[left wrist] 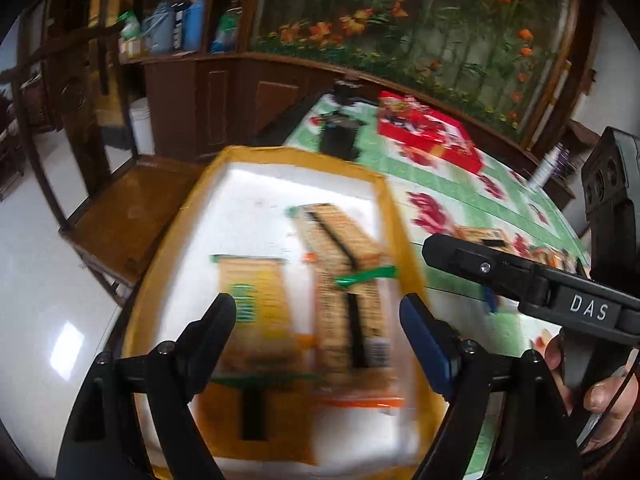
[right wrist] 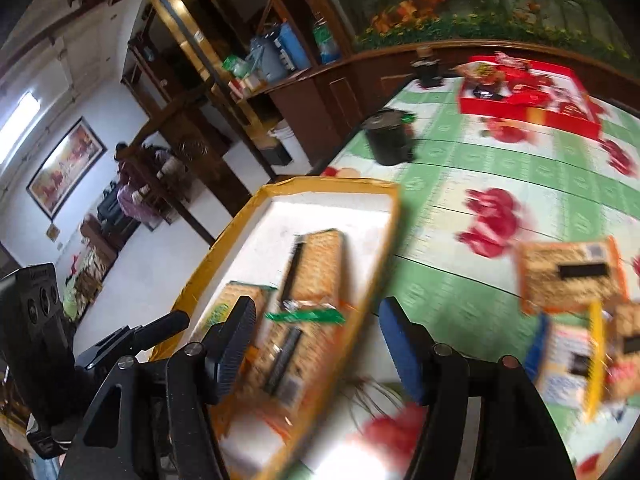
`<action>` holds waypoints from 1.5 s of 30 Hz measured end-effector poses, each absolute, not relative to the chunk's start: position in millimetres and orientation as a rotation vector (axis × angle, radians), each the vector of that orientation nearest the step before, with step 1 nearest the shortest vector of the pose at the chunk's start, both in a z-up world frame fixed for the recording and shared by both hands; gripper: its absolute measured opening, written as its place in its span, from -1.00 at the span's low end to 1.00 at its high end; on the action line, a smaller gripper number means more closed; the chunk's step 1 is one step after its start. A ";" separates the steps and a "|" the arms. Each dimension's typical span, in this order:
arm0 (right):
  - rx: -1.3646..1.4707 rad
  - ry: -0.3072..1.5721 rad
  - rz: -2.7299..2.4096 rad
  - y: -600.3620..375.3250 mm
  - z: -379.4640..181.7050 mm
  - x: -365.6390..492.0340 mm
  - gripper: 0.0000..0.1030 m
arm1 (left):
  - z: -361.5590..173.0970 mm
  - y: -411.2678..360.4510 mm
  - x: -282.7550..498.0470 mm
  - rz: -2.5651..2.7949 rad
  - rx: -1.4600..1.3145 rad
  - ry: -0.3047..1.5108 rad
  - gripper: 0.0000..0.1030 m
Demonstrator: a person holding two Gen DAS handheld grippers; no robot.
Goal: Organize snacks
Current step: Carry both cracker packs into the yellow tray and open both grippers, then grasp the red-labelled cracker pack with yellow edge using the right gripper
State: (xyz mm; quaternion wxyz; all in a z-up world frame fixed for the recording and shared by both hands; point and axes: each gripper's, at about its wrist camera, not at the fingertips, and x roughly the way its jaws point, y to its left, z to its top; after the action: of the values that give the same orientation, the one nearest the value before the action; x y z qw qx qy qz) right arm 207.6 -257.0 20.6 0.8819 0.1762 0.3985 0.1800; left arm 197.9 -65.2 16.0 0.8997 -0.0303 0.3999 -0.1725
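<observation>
A yellow-rimmed cardboard tray with a white floor holds several cracker packs on the table's left end; it also shows in the right wrist view. My left gripper is open and empty above the tray. My right gripper is open and empty over the tray's right rim, and its finger crosses the left wrist view. More cracker packs and a blue-and-yellow snack pack lie on the tablecloth to the right.
A red box of snacks sits at the table's far end. A black cup and a dark jar stand beyond the tray. A wooden chair stands left of the table. Cabinets line the back wall.
</observation>
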 end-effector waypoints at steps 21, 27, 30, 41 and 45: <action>0.594 0.732 -0.017 -509.0 -5.0 141.9 0.41 | -32.4 -266.6 114.9 -0.716 0.290 0.902 0.62; 0.610 0.756 0.123 -498.5 -18.1 157.4 0.41 | -35.5 -260.0 117.3 -0.699 0.284 0.911 0.62; 0.585 0.800 0.304 -476.1 -13.5 152.0 0.45 | -34.4 -251.9 121.6 -0.686 0.264 0.923 0.62; 0.607 0.789 0.404 -471.7 -10.7 141.4 0.47 | -23.4 -231.0 131.1 -0.651 0.208 0.919 0.62; 0.498 0.771 0.368 -459.6 -5.4 146.4 0.47 | -20.2 -225.0 129.7 -0.656 0.206 0.915 0.62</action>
State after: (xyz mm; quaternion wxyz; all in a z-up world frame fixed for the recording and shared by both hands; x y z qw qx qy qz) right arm 146.4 -459.6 -5.4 0.8803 0.2390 0.3700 0.1764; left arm 129.7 -225.0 -20.2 0.8406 0.0977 0.4331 -0.3104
